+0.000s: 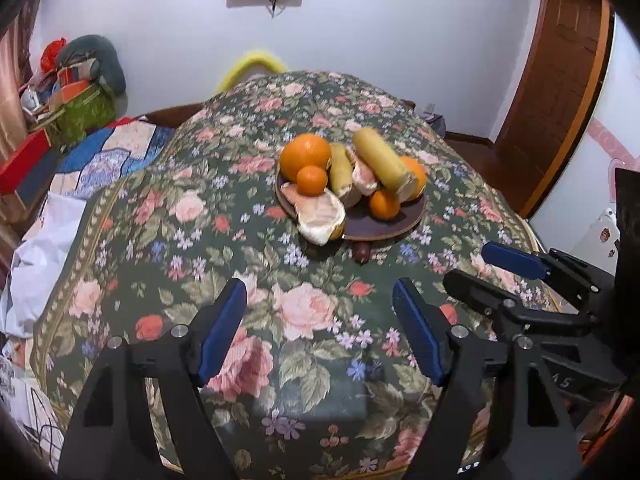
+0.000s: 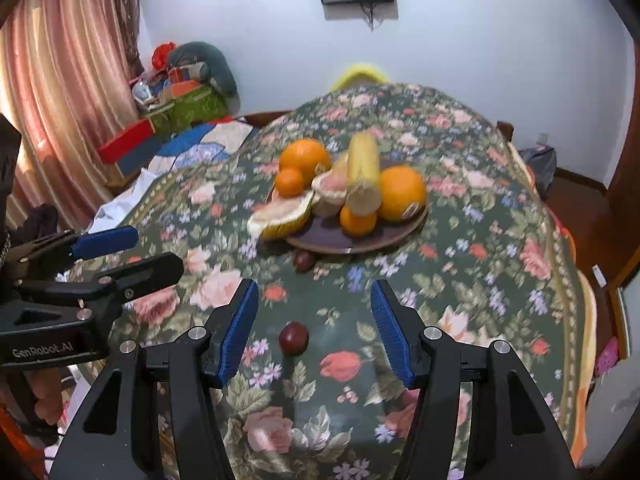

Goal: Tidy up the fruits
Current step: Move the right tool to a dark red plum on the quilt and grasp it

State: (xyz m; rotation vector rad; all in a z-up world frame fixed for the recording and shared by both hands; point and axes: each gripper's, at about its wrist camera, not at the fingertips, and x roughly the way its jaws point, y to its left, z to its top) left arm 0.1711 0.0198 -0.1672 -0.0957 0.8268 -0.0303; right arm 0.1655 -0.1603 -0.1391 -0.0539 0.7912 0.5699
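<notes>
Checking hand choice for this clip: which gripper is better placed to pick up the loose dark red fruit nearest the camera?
Right. The dark red fruit lies just ahead of the open right gripper; the left gripper faces bare tablecloth.

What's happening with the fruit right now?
Both grippers open, empty: left gripper, right gripper. Dark red fruit loose ahead of right gripper, another beside plate. Path clear.

Right wrist view: white lettering "GenRobot.AI" reads on the black body of the left tongs (image 2: 132, 254), at about 8 o'clock in the frame. Left wrist view: faint marks, possibly "A5", on the black body of the right tongs (image 1: 486, 266), at about 4 o'clock; not certain. Sticker on the large orange (image 2: 402, 194), at its 5 o'clock edge, is too blurred to read.
</notes>
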